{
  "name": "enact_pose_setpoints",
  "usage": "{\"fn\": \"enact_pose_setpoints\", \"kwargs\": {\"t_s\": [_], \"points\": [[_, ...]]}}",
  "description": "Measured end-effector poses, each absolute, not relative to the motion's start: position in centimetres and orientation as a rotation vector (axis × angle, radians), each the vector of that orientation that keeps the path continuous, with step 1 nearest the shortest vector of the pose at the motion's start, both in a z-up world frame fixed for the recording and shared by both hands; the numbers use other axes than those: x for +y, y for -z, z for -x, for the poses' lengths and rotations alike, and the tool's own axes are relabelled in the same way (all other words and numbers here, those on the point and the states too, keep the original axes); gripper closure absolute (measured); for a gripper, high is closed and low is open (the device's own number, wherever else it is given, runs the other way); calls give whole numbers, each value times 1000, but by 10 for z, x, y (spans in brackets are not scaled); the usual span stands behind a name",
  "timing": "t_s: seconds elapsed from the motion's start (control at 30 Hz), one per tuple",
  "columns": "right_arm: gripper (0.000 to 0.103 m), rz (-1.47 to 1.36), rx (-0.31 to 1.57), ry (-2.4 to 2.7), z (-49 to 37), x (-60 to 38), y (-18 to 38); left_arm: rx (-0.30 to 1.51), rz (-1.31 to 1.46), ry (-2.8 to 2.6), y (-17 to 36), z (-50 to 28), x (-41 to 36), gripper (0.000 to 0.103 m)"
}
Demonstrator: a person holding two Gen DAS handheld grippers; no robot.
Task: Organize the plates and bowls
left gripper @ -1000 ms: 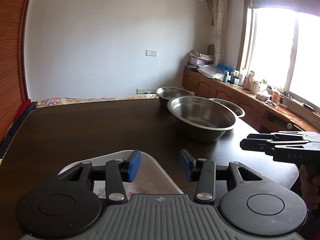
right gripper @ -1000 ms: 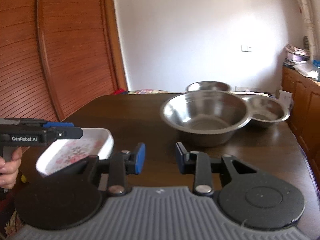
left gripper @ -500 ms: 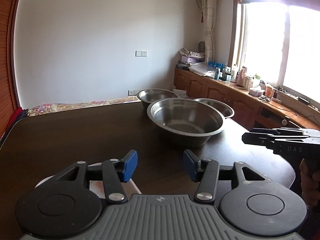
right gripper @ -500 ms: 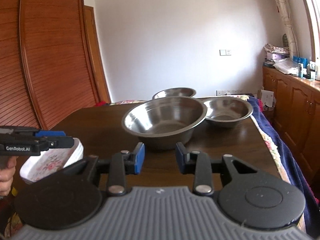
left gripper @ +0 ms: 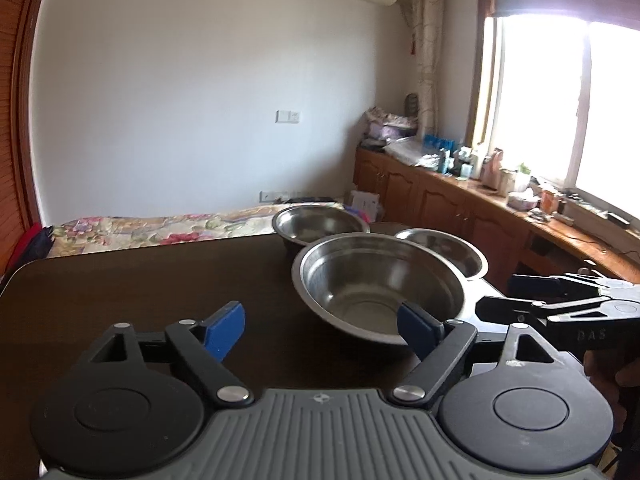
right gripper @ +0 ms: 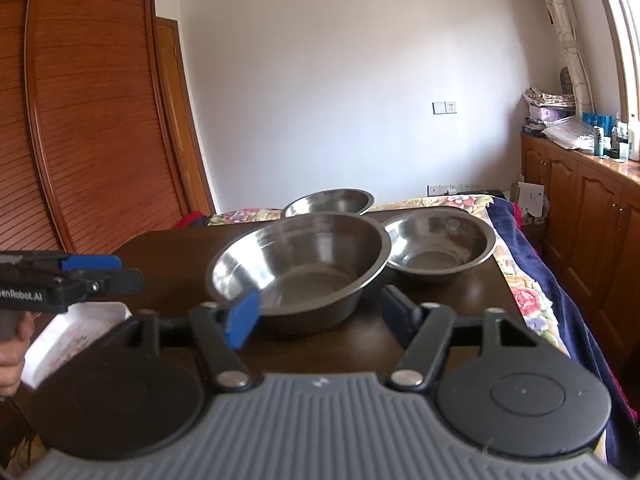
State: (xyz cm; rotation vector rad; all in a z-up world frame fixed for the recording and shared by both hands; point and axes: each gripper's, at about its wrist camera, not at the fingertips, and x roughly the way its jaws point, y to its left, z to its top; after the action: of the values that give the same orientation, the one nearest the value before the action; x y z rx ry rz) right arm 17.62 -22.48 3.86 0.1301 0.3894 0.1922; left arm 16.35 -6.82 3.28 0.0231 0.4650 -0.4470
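Note:
Three steel bowls stand on the dark wooden table (left gripper: 120,300): a large bowl (left gripper: 376,284) (right gripper: 300,264), a far bowl (left gripper: 320,222) (right gripper: 328,202) and a right bowl (left gripper: 440,246) (right gripper: 438,240). A white floral dish (right gripper: 72,336) lies at the near left, below my left gripper (right gripper: 116,272). My left gripper (left gripper: 320,330) is opening wide, with nothing between its blue pads. My right gripper (right gripper: 320,314) (left gripper: 504,296) is also opening. The large bowl's near wall shows beyond its gap, untouched. The dish is hidden in the left wrist view.
A bed with a floral cover (left gripper: 160,226) runs behind the table. A wooden wardrobe (right gripper: 88,120) fills the left. Cabinets (left gripper: 440,200) with clutter line the window wall on the right. A hand (right gripper: 12,356) holds the left gripper's handle.
Both grippers' jaws have spread much wider. The white dish has slid out of the bottom of the left wrist view and lower left in the right wrist view.

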Motion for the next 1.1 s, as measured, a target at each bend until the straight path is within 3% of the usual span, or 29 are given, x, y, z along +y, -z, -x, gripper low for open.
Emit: {"fn": "enact_pose_setpoints", "kwargs": {"t_s": [0.1, 0.53, 0.67, 0.9, 0.97, 1.1], "points": [[17, -118, 394, -198, -189, -230, -38, 470, -56, 447, -36, -175, -75, 0], [14, -100, 496, -238, -236, -247, -32, 551, -89, 468, -36, -230, -99, 1], [15, -112, 521, -274, -241, -247, -30, 591, -110, 471, -28, -244, -106, 14], [15, -113, 546, -303, -248, -249, -29, 656, -102, 481, -17, -261, -108, 28], [17, -117, 554, -310, -248, -250, -29, 660, -105, 486, -17, -262, -108, 32], [32, -108, 564, -317, -251, -248, -28, 665, -118, 489, -16, -264, -110, 34]]}}
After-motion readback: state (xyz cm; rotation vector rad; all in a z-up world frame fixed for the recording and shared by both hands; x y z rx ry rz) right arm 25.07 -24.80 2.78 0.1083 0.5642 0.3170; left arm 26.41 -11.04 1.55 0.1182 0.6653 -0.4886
